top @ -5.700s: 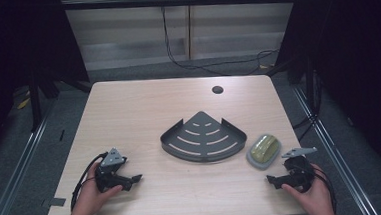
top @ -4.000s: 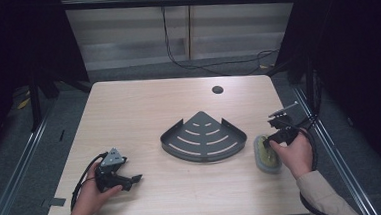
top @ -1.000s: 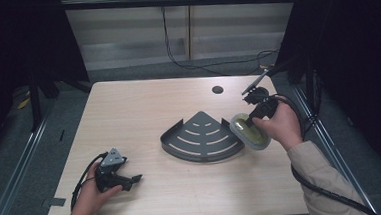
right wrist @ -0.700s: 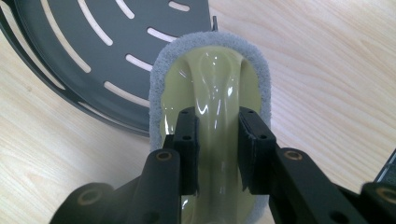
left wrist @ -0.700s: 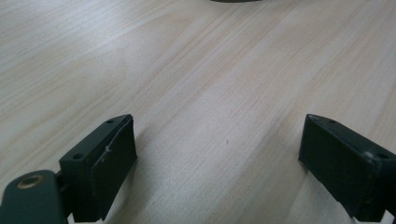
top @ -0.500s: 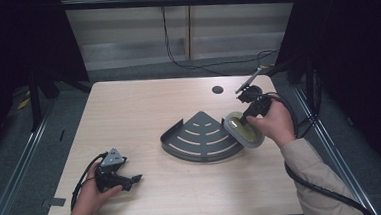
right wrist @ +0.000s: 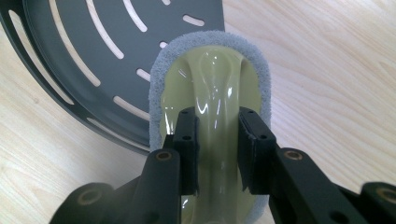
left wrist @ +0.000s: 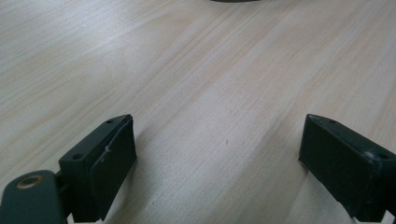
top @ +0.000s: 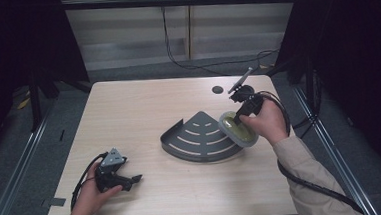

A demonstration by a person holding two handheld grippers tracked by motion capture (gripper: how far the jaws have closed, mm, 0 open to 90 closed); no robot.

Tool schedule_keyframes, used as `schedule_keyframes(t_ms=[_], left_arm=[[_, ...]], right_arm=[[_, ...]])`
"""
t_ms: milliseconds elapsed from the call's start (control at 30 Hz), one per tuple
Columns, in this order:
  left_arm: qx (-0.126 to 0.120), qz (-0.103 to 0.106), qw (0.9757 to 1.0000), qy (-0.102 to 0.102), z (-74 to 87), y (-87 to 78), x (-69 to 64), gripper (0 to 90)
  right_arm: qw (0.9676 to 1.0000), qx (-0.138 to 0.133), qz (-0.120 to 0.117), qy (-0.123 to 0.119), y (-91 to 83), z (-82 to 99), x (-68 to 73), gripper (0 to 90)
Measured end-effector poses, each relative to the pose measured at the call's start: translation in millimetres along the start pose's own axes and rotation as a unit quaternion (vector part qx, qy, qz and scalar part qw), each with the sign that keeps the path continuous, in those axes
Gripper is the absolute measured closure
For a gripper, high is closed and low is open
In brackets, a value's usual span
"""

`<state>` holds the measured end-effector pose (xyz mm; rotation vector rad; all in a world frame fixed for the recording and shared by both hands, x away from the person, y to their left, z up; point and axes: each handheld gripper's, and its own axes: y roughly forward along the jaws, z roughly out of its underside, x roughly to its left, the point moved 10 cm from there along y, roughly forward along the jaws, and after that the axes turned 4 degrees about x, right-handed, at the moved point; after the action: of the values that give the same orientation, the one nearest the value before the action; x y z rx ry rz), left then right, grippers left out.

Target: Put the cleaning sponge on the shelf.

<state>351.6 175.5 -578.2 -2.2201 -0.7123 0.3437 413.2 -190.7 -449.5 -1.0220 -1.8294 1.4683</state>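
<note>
My right gripper (right wrist: 217,156) is shut on the raised handle of an oval scrubber (right wrist: 212,88), pale green plastic with a grey pad round its rim. In the high view the scrubber (top: 238,129) hangs tilted over the right edge of a dark slotted quarter-round tray (top: 198,137), held by the right gripper (top: 239,117) just above it. The same tray (right wrist: 93,51) lies under the scrubber's far end in the right gripper view. My left gripper (top: 130,181) rests on the table near the front left, and its jaws (left wrist: 219,163) stand wide apart over bare wood.
The light wooden table (top: 143,105) has a small dark round hole (top: 217,90) near its back right. Black cables trail from both grippers, and metal rails run along both sides of the table.
The right hand picked the scrubber up from the table right of the tray, lifted it and carried it left. It now hangs over the tray's right edge. The left hand stayed still.
</note>
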Motion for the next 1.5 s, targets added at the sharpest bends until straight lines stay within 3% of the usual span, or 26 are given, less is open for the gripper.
schedule_keyframes(t_ms=[1500], left_arm=[[0.0, 0.0, 1.0, 0.0, 0.0, 0.0, -0.1, 10.3]], right_arm=[[0.9997, 0.002, -0.014, -0.022, 19.2, -30.4, 15.5, 71.1]])
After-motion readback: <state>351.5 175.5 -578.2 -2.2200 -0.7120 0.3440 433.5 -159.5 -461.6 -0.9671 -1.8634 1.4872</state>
